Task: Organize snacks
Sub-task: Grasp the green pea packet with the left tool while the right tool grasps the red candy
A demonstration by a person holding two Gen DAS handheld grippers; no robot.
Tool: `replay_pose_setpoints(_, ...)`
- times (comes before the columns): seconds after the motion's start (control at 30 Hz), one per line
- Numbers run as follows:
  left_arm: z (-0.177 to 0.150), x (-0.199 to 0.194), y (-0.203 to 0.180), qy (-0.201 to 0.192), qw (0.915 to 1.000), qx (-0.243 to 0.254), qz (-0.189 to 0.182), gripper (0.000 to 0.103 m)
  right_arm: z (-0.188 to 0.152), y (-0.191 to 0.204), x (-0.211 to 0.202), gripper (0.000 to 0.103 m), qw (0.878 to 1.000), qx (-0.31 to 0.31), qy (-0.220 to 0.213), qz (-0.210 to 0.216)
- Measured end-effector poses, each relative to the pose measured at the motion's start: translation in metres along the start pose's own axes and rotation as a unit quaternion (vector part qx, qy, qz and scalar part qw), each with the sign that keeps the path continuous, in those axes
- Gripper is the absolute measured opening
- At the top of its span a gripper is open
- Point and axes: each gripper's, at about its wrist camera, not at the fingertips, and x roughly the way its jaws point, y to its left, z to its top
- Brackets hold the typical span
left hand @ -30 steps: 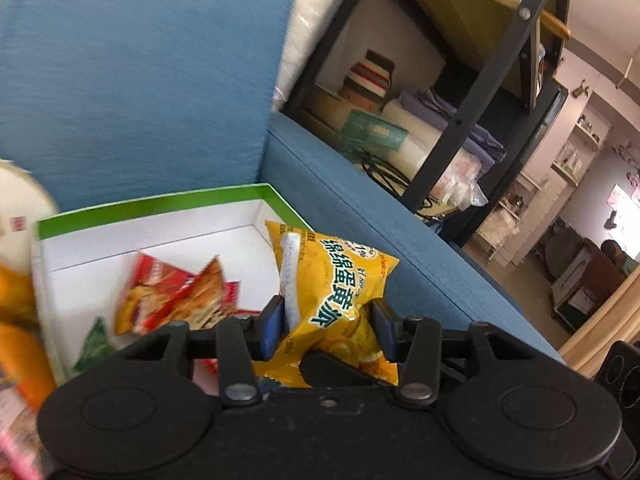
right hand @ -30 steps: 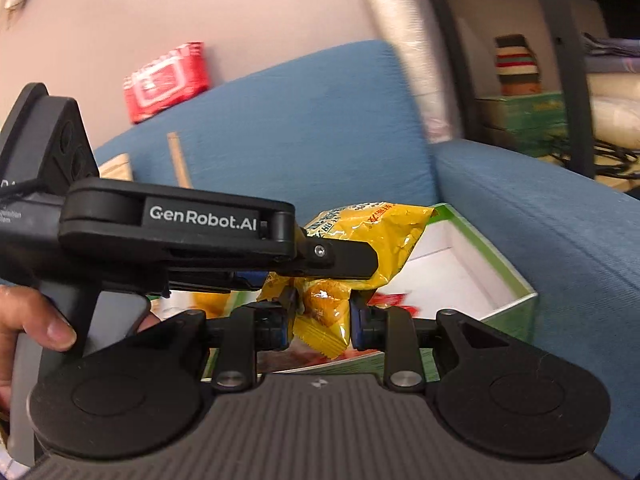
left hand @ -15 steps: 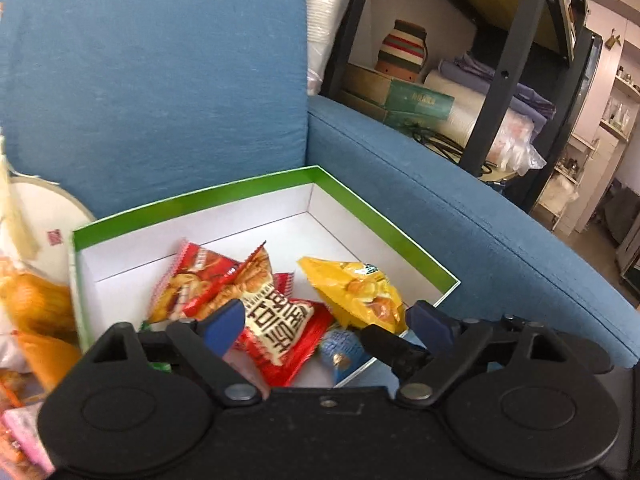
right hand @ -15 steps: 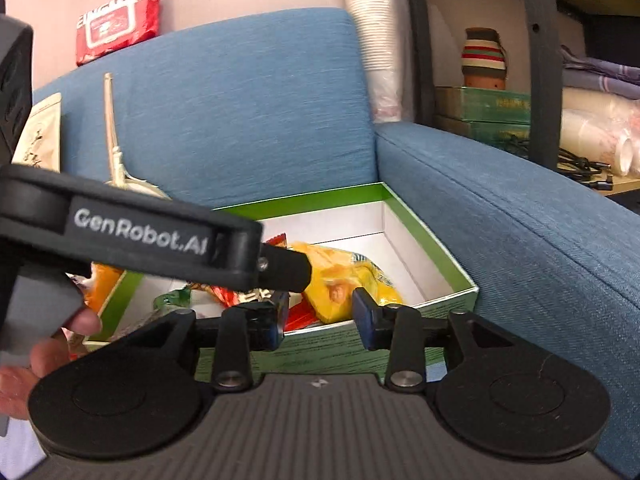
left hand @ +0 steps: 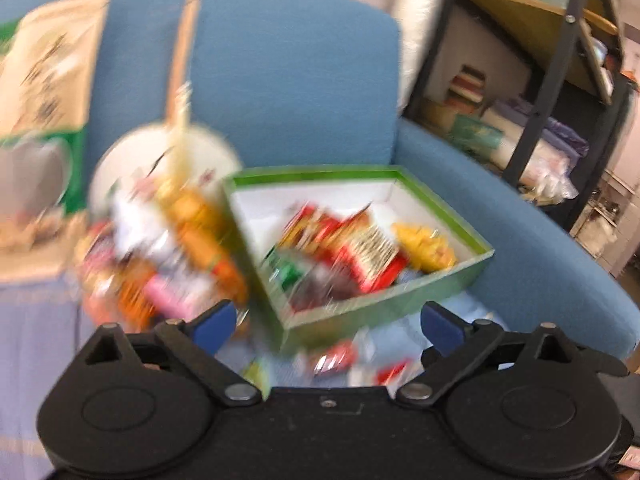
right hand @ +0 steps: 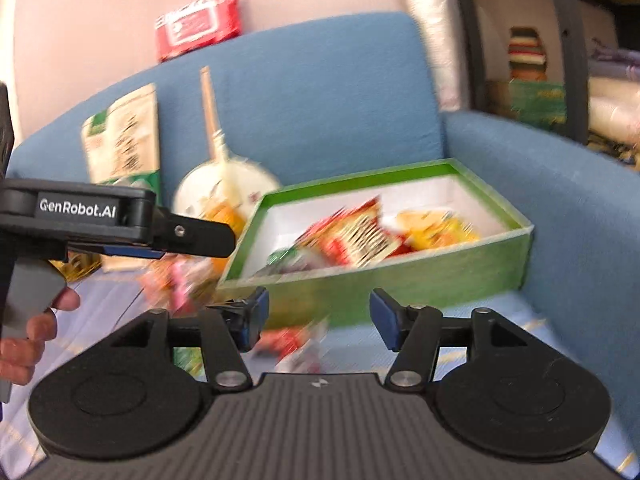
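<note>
Both claws gape wide, holding nothing: the left claw and the right claw. The person's left hand grips its handle.

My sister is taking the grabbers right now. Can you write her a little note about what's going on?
Left gripper: open, holding nothing.
Right gripper: open, holding nothing.
The green box sits on the blue sofa. A yellow packet and red packets are already inside.
Left to do: the blurry pile of snacks beside the box, plus a few packets in front of it.

Left gripper jaws spread before green box.
</note>
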Motion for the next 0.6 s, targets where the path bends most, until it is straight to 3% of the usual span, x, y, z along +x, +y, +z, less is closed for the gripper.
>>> replay_pose_setpoints(0.23,-0.04,-0.017,0.039,0.03,0.998,-0.034,0.044,0.103,-0.026,0.022,0.013,0.095,0.998,-0.009,0.056,0.001)
replay_pose_setpoints(0.5,-0.039,-0.024,0.047,0.023,0.9985,-0.04,0.031,0.103,-0.02,0.016,0.05,0.1,0.995,-0.031,0.082,-0.042)
replay_pose_setpoints(0.57,-0.042,-0.021,0.046,0.024,0.9987,-0.031,0.032,0.103,-0.024,0.014,0.055,0.095,0.994,-0.03,0.099,-0.035)
replay_pose_setpoints(0.6,-0.042,-0.019,0.046,0.026,0.9987,-0.027,0.035,0.103,-0.026,0.014,0.056,0.074,0.994,-0.023,0.107,-0.029)
